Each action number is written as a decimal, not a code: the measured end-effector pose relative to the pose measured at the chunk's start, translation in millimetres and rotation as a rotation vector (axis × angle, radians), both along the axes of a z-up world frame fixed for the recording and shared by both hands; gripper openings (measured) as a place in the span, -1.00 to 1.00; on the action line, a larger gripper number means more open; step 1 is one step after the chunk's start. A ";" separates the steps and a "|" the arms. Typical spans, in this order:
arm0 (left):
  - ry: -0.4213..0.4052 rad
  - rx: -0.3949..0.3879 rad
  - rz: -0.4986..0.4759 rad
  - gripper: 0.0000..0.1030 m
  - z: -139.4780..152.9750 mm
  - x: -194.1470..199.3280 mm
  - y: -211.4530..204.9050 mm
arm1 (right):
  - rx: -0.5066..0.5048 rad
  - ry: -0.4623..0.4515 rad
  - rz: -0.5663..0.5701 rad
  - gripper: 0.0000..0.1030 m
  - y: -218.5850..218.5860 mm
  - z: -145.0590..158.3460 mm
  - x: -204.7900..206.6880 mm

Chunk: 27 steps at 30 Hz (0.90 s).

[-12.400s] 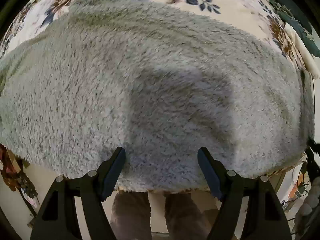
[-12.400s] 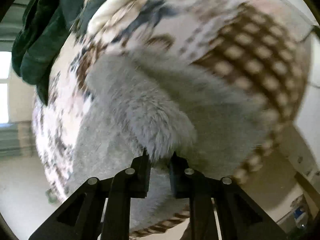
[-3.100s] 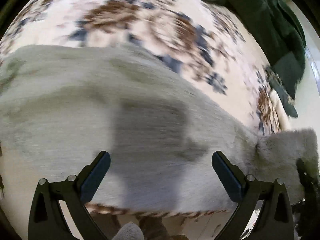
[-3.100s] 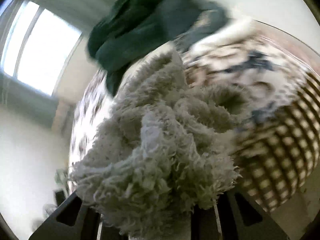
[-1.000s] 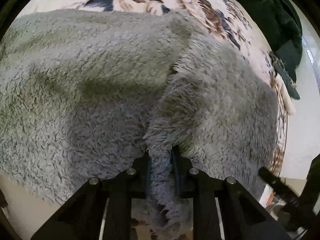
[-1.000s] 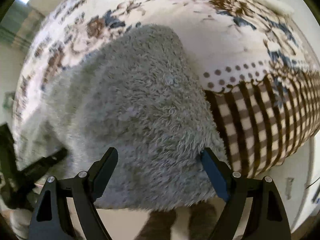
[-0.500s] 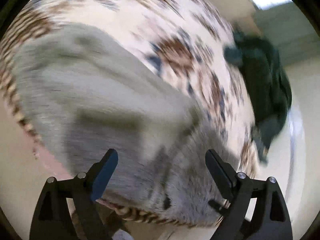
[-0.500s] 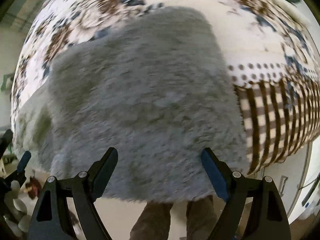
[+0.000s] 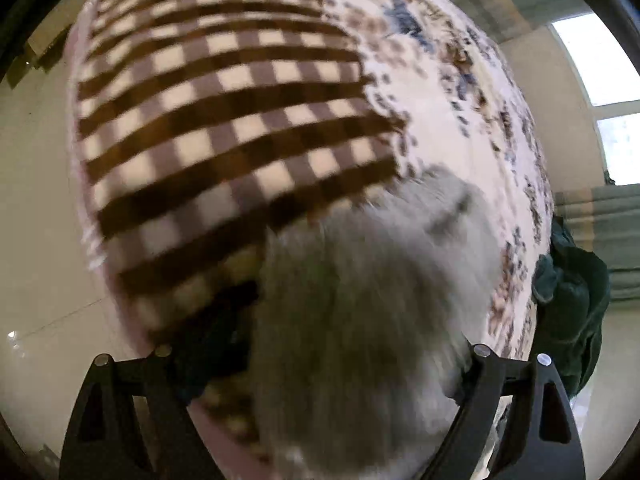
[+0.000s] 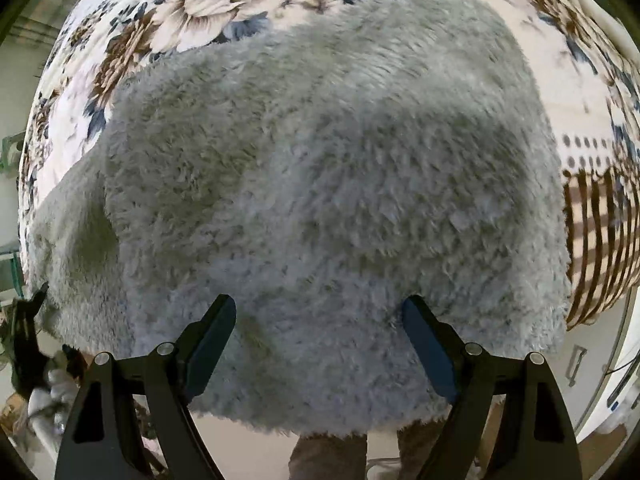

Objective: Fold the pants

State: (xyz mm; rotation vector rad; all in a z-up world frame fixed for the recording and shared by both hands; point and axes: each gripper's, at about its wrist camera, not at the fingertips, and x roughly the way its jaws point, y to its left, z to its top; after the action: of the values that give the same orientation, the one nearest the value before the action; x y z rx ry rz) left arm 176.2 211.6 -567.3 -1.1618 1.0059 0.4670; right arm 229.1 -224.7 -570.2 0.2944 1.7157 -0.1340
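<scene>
The left wrist view is smeared by motion blur, so the grey fleece pants (image 9: pixel 360 320) read only as a soft mound at the bed's edge, hiding the inner faces of the left gripper (image 9: pixel 320 360), whose jaws stand wide apart with fabric between them. From the right wrist, the pants (image 10: pixel 320 184) lie folded in a thick, shaggy, rounded slab on the floral bedspread (image 10: pixel 192 4), whose side hangs in brown check (image 10: pixel 596 240). The right gripper (image 10: pixel 318 336) hovers with jaws open and empty; its near edge cuts off the pile.
</scene>
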 end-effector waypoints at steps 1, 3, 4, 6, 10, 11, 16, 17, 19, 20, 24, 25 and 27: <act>0.002 0.004 -0.010 0.70 -4.8 6.0 1.8 | -0.005 0.000 0.003 0.70 2.1 -1.6 2.2; -0.029 0.046 -0.021 0.34 0.2 10.3 2.5 | -0.018 0.010 0.011 0.70 4.5 -4.7 5.2; -0.055 0.078 -0.036 -0.15 7.2 11.6 0.7 | -0.018 0.012 0.011 0.70 5.0 -6.2 5.9; -0.096 0.124 -0.062 -0.57 19.4 11.5 -3.3 | -0.019 0.013 0.010 0.70 6.6 -8.8 6.3; -0.208 0.221 -0.098 -0.62 61.2 6.3 -18.0 | -0.002 0.001 0.005 0.70 2.7 -9.1 1.1; -0.237 0.254 -0.111 -0.62 78.8 3.6 -25.1 | 0.008 -0.005 0.007 0.70 1.6 -8.7 0.2; -0.366 0.333 -0.179 -0.63 152.6 0.7 -70.2 | 0.067 -0.030 0.017 0.70 -17.6 -0.6 -10.8; -0.406 0.340 -0.207 -0.63 174.4 0.2 -88.2 | 0.086 -0.037 0.012 0.70 -23.6 3.3 -13.0; -0.461 0.344 -0.265 -0.63 204.7 5.8 -120.4 | 0.109 -0.053 -0.001 0.70 -38.1 14.0 -19.2; -0.488 0.336 -0.300 -0.63 219.2 10.9 -140.7 | 0.124 -0.067 -0.012 0.70 -48.8 20.1 -23.3; -0.562 0.286 -0.474 -0.63 257.6 30.6 -234.9 | 0.142 -0.108 -0.062 0.70 -91.4 43.9 -36.6; -0.567 0.281 -0.515 -0.63 260.6 35.2 -256.4 | 0.145 -0.119 -0.086 0.70 -109.6 51.9 -42.8; -0.574 0.263 -0.628 -0.64 262.1 45.9 -318.1 | 0.140 -0.129 -0.122 0.70 -141.5 63.5 -52.8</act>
State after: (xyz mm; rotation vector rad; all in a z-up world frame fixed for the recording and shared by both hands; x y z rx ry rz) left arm 222.1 -106.4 -305.2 -0.6299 0.7189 -0.2280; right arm 176.4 -366.2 -506.8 0.5012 1.5820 -0.0823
